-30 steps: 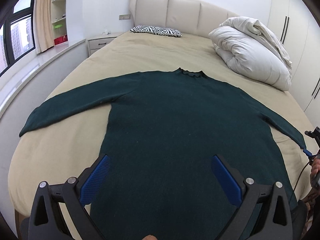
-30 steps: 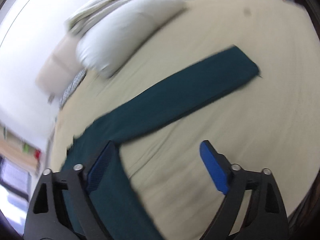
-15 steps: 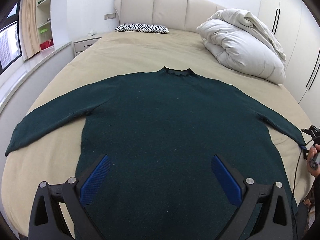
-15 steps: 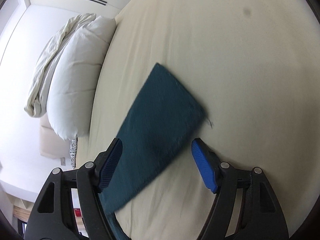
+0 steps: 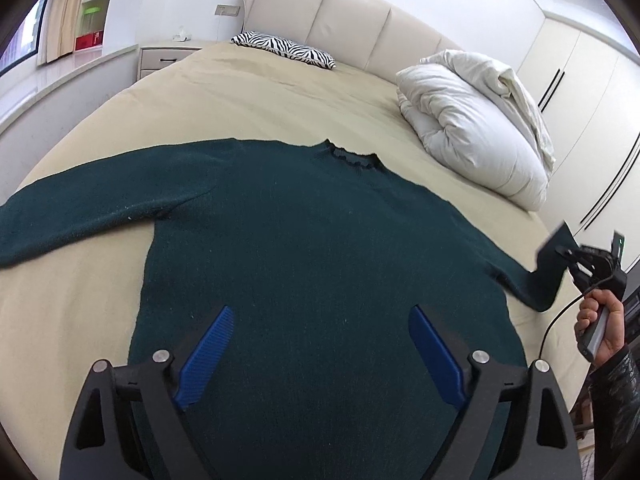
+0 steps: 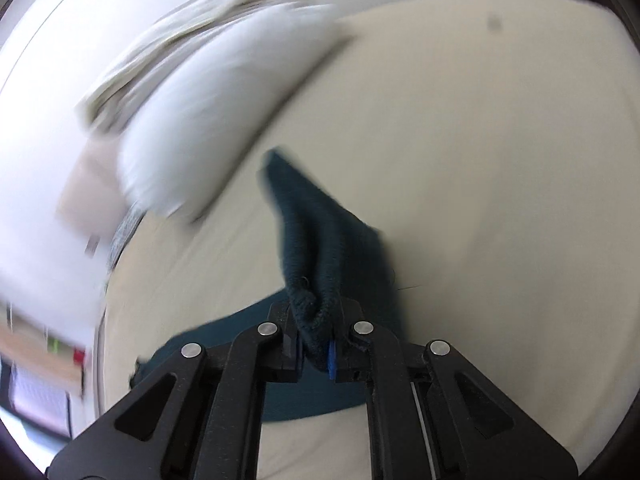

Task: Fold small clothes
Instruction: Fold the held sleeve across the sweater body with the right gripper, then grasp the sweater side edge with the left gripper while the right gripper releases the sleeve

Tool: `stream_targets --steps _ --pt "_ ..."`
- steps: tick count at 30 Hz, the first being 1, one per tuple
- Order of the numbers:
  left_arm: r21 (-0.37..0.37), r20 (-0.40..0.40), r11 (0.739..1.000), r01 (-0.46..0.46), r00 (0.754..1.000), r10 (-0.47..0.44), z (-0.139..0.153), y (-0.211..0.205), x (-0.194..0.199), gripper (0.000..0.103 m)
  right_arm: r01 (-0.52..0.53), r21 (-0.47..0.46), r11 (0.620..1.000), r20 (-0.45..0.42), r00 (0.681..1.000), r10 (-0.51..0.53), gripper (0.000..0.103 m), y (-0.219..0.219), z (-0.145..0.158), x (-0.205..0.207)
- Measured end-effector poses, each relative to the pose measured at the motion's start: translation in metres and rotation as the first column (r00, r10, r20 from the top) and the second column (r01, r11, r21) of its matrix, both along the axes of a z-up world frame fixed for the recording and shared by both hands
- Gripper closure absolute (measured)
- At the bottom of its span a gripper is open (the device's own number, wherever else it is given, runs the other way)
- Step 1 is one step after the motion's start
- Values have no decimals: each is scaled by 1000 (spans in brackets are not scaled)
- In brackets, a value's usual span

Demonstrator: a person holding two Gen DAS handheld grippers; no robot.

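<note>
- Left wrist view: left gripper (image 5: 318,354) spread wide, holding nothing, over the sweater (image 5: 312,264) lying flat on the bed (image 5: 248,96); its left cuff cut off by the frame.
- Right wrist view: blurred; right gripper (image 6: 318,350) clenched on the cuff (image 6: 316,276), lifted off the sheet.

The sweater (image 5: 320,264) is a plain dark green. The bed (image 5: 248,96) has a beige sheet and a cream padded headboard (image 5: 352,20). A pillow (image 5: 284,49) carries black and white zebra stripes. The bundled duvet (image 5: 476,128) is white. The left gripper (image 5: 320,356) is black with blue pads (image 5: 204,356). The wardrobe (image 5: 580,80) is white with black handles.
</note>
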State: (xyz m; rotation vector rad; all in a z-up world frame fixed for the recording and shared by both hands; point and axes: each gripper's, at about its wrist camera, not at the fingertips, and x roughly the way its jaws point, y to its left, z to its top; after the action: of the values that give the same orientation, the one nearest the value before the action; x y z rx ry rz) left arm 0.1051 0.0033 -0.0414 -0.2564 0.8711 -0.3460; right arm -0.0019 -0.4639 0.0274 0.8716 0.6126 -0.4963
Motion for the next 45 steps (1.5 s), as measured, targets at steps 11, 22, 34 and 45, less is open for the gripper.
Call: stream_targets --steps 11,22,34,45 --pt "-117 -13 992 -52 999 51 -1 37 35 13 -572 -89 816 -48 820 570 96 254 3 166" --pt "-214 -119 977 -3 993 -23 -31 -9 94 12 -614 -44 788 -7 789 614 29 287 -48 84" --pt "-59 -216 990 126 967 -136 -63 -99 143 90 -383 232 894 117 923 366 29 143 -73 -11" --pt "-112 -83 994 -4 997 -6 -32 -42 150 94 -283 406 869 207 955 214 29 113 -105 -61"
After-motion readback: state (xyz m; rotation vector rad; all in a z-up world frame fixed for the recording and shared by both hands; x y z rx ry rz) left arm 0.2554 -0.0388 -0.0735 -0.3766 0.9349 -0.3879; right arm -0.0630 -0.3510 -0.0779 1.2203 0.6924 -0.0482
